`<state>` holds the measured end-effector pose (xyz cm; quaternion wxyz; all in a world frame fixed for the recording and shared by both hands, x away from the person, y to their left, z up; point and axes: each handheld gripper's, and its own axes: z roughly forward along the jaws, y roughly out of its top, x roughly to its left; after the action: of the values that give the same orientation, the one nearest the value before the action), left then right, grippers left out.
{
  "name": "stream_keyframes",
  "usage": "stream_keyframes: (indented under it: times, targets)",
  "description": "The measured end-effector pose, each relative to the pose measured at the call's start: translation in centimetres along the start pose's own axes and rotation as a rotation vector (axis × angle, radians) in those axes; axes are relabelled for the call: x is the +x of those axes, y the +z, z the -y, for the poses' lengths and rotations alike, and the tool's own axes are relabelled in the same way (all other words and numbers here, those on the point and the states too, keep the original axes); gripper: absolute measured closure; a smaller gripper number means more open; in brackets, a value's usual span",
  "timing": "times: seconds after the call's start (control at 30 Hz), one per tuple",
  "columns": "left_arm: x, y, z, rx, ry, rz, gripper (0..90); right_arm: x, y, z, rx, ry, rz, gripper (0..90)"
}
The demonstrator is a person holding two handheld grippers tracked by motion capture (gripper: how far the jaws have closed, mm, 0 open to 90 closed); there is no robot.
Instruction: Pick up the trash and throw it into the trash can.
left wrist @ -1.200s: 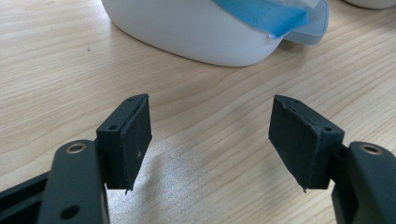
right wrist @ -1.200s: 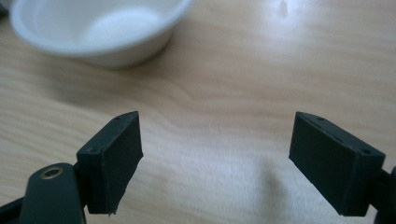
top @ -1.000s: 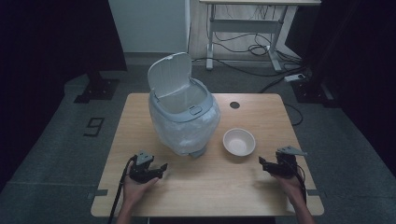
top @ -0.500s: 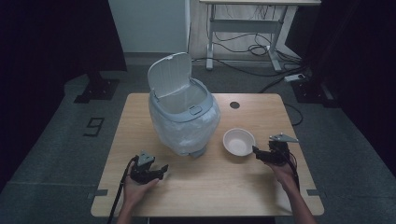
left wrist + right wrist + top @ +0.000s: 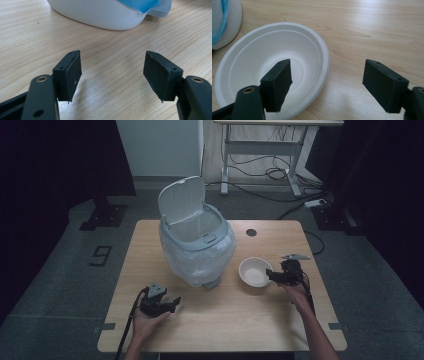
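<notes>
Right gripper (image 5: 272, 275) closes in on the white bowl (image 5: 255, 272)

The bowl sits on the wooden table (image 5: 220, 320), right of the lidded bin (image 5: 196, 245). Its near rim lies between the right jaws, which have just been narrowing but aren't touching it. The left gripper (image 5: 172, 302) rests far off, spread and empty, dark room around.

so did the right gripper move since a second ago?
Yes. The right gripper has shifted left across the table, from near its right edge up to the white bowl. Its jaws have been closing slightly and now straddle the bowl's rim, not gripping.
</notes>
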<state>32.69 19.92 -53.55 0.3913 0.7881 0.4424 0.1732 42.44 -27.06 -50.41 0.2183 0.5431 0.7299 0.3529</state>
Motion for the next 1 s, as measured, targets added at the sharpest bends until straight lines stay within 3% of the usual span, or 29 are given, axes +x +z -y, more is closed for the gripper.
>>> stream_keyframes:
  times: [0.33,0.43,0.53,0.6,0.8,1.0]
  targets:
    - [0.0,0.1,0.1,0.007,0.004,0.0,30.9,0.6,1.8,0.7,0.075,-0.015,-0.016,37.0]
    - [-0.1,0.1,0.1,0.01,0.006,0.004,31.0,1.0,2.2,1.0,0.111,-0.035,-0.043,50.5]
    - [-0.1,0.1,0.1,0.008,0.006,0.011,31.0,1.2,2.3,1.1,0.128,-0.051,-0.05,55.9]
    - [-0.1,0.0,0.1,0.007,0.005,0.013,31.1,1.2,2.3,1.2,0.15,-0.057,-0.058,64.6]
    - [-0.2,0.0,0.1,0.009,0.006,0.014,31.1,0.8,1.3,0.9,0.135,-0.035,-0.101,75.4]
    - [-0.2,0.0,0.1,0.01,0.002,0.02,31.3,0.7,-1.0,0.2,0.05,-0.023,-0.148,82.3]
